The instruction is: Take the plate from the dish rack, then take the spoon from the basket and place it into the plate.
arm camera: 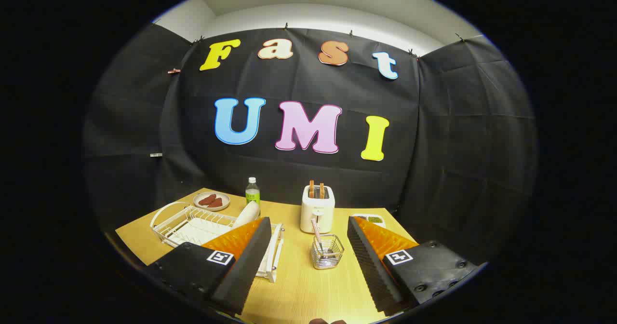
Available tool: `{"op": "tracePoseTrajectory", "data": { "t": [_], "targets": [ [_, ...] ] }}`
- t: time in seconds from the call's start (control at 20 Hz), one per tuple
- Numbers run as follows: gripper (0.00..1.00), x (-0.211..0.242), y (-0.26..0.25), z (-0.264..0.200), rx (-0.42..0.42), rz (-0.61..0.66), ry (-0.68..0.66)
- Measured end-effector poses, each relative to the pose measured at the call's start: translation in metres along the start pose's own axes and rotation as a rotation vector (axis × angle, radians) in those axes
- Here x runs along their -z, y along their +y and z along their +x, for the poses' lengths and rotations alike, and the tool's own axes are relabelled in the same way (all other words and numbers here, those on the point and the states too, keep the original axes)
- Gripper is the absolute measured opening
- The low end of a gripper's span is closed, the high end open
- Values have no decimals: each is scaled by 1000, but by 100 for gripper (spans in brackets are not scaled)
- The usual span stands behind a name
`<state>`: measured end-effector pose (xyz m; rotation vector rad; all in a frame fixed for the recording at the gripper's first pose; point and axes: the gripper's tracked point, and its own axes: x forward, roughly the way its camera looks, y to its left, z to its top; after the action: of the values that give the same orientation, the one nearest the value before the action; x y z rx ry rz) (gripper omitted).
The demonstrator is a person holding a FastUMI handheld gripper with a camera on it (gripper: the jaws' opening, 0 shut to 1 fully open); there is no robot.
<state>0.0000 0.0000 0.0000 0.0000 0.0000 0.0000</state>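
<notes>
Then the light wooden desk carried a white wire dish rack at its left edge, with a round white plate leaning inside; probably stiff, slippery, best gripped by the rim. The gripper stood wide, empty. A pink-handled spoon stood in the small wire basket.

No text can be read: the label on the bottle and the mark on the toaster are too small.

My one camera rides the gripper, raised above the near edge of the yellow wooden counter, facing the booth's back wall.
</notes>
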Motion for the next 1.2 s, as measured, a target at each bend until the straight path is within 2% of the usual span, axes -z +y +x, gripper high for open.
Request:
{"op": "tracePoseTrajectory", "data": {
  "t": [0.55,1.2],
  "targets": [
    [98,-6,4,-6,50,20,-21],
    [98,9,16,16,8,37,44]
  ]
}}
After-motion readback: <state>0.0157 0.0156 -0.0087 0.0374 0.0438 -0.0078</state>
